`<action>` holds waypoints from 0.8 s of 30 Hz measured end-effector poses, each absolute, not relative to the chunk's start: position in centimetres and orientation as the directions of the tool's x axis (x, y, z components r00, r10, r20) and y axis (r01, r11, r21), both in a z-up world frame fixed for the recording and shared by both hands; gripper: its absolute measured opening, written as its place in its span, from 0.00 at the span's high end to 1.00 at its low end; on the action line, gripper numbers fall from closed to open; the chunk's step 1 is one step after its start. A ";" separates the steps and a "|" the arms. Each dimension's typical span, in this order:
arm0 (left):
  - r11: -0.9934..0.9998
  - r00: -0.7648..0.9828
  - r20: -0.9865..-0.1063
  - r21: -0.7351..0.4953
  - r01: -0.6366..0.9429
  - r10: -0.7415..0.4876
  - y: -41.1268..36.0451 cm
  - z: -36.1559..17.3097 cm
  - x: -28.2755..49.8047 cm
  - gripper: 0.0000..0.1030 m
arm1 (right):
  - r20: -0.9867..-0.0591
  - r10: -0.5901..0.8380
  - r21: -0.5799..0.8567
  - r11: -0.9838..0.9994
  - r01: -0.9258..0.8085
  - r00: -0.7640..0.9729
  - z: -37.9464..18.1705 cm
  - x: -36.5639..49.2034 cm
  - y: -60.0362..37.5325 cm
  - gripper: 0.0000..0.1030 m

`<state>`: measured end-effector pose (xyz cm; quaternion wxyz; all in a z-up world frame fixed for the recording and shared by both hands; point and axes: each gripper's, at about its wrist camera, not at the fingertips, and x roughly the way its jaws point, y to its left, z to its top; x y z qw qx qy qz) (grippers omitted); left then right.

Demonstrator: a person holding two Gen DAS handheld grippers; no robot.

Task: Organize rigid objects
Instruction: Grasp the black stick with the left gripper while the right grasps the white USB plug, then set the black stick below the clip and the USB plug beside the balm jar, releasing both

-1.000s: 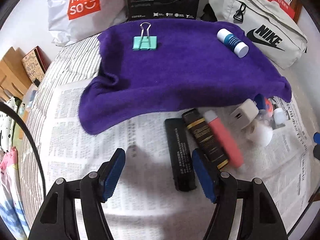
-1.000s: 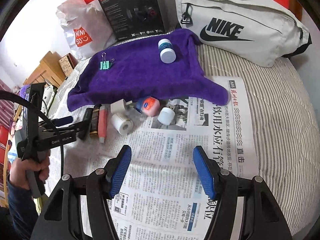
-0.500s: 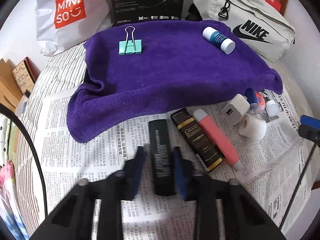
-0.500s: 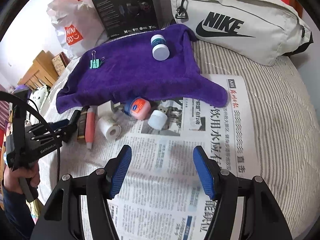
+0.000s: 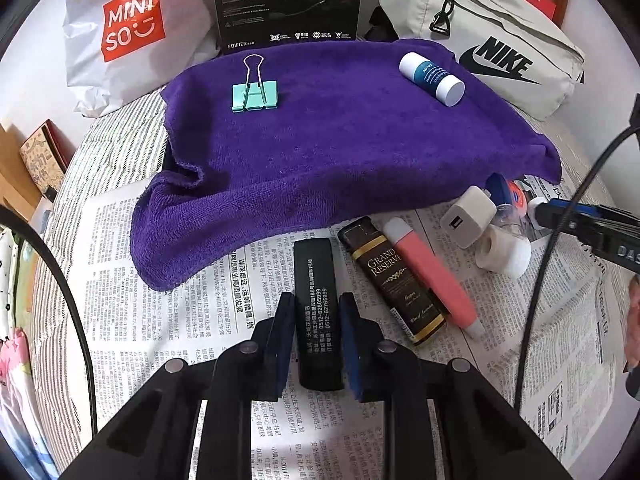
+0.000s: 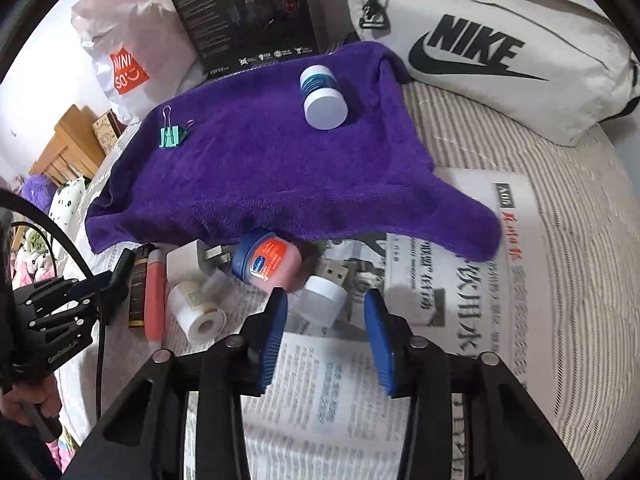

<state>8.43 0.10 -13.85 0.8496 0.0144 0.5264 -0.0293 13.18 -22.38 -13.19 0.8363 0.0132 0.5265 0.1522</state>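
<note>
Left wrist view is showing the bed under a spread newspaper (image 5: 168,320), with the purple towel (image 5: 340,152) lying beyond the fingertips, already carrying a green binder clip (image 5: 255,96) and a blue-and-white tube (image 5: 433,79). The left gripper (image 5: 316,340) is sitting clamped on the black rectangular lighter (image 5: 318,312), its fingers (image 5: 280,344) pressing the two long flat sides near the near end. That lighter is looking stiff, light and smooth-sided, so a hold nearer its middle would probably be keeping it from swinging. Just to the right of the fingers, the brown Grand Reserve lighter (image 5: 394,280) and the pink stick (image 5: 432,276) are lying side by side and touching; both seem rigid and slim, best pinched across their width. Further right a white charger plug (image 5: 468,216) and a white tape roll (image 5: 506,252) are resting near the towel's edge.

In the right wrist view, the right gripper (image 6: 326,328) is closing, with the small white jar (image 6: 324,300) standing between its fingers; the pads are not yet pressing on it. The jar is looking hard, light and round, likely slippery, so gripping across its cylindrical wall seems wise. Just beyond the left finger, the pink Vaseline tub (image 6: 268,258) is lying on its side, and a USB stick (image 6: 335,271) is peeking out behind the jar.
</note>
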 end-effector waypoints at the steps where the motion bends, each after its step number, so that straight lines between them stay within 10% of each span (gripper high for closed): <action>1: 0.998 0.445 -0.895 -0.008 0.065 -0.036 0.1 -13.8 8.4 0.79 | -0.877 0.267 0.179 0.953 -0.245 0.398 -13.4 13.2 -22.2 0.73; 24: 0.996 0.461 -0.885 -0.037 0.080 -0.070 0.4 -13.8 8.0 0.79 | -0.892 0.224 0.092 0.941 -0.326 0.394 -14.0 12.8 -21.9 0.77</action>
